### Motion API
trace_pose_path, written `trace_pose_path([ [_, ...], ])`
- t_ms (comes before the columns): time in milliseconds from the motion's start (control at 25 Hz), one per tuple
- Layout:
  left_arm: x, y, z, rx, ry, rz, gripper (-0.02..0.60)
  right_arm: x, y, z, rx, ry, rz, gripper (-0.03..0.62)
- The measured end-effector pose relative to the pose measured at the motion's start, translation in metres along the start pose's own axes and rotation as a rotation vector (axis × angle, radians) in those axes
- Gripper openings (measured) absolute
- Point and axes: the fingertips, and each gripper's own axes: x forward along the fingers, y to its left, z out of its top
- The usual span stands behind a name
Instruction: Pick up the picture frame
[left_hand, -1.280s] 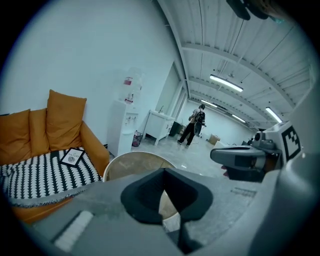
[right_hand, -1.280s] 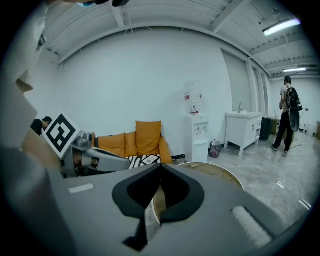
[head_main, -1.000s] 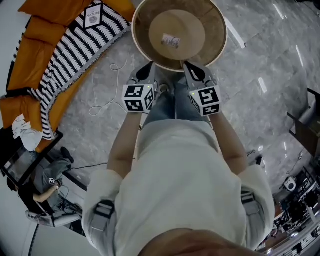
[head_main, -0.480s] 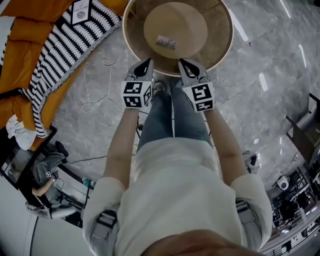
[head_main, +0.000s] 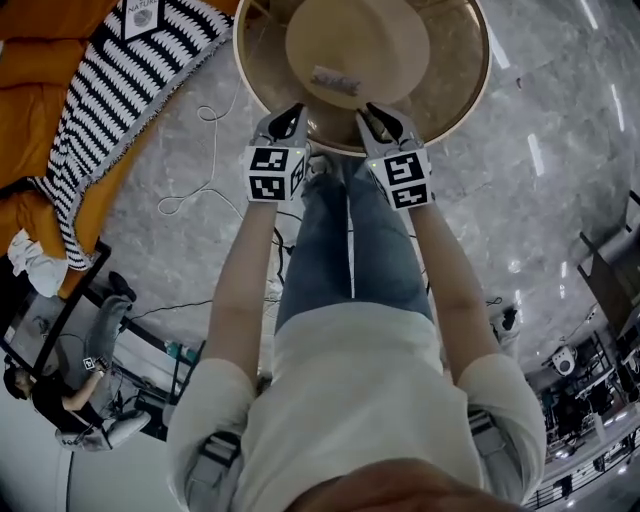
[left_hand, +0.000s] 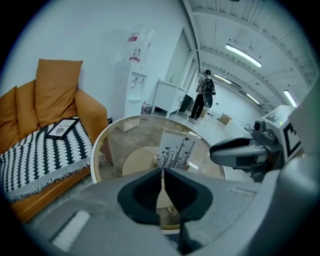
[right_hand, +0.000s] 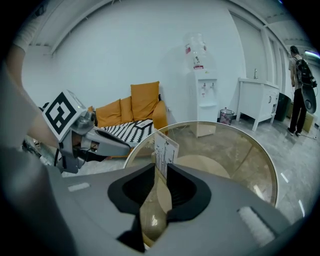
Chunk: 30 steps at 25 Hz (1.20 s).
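Lower now: left gripper (head_main: 292, 115) shut, right gripper (head_main: 376, 116) jaws opening, empty

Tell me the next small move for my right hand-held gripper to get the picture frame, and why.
Probably ease the right hand-held gripper forward until the white picture frame with black plant print sits between its jaws. They are opening, the upright frame stands beyond them on the round glass table, and nothing is gripped.

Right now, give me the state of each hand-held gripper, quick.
Left hand-held gripper: shut, empty.
Right hand-held gripper: jaws opening, nothing between them; picture frame not yet gripped.
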Motion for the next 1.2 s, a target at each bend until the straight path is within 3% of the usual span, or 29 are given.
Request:
trace_pose_path([
  [80,0.011,0.005,-0.007,0.012,0.014,-0.006,0.013,0.014,-0.001,-0.010,-0.017,0.019,0.016,0.093],
  [200,0.027,0.007,-0.015,0.033,0.034,-0.027,0.091,0.033,-0.005,-0.024,-0.044,0.052,0.029,0.120],
  [560,0.067,0.015,-0.018,0.116,0.029,-0.048,0.198,0.072,-0.022,-0.042,-0.061,0.094,0.038,0.192],
  [880,0.092,0.016,-0.019,0.177,0.033,-0.073,0.198,0.090,-0.024,-0.059,-0.107,0.113,0.048,0.210],
  [1040,0.097,0.014,-0.017,0.186,0.017,-0.091,0.132,0.097,-0.027,-0.061,-0.111,0.113,0.027,0.188],
  [1200,0.095,0.013,-0.017,0.189,0.021,-0.086,0.126,0.096,-0.032,-0.058,-0.123,0.115,0.000,0.172],
])
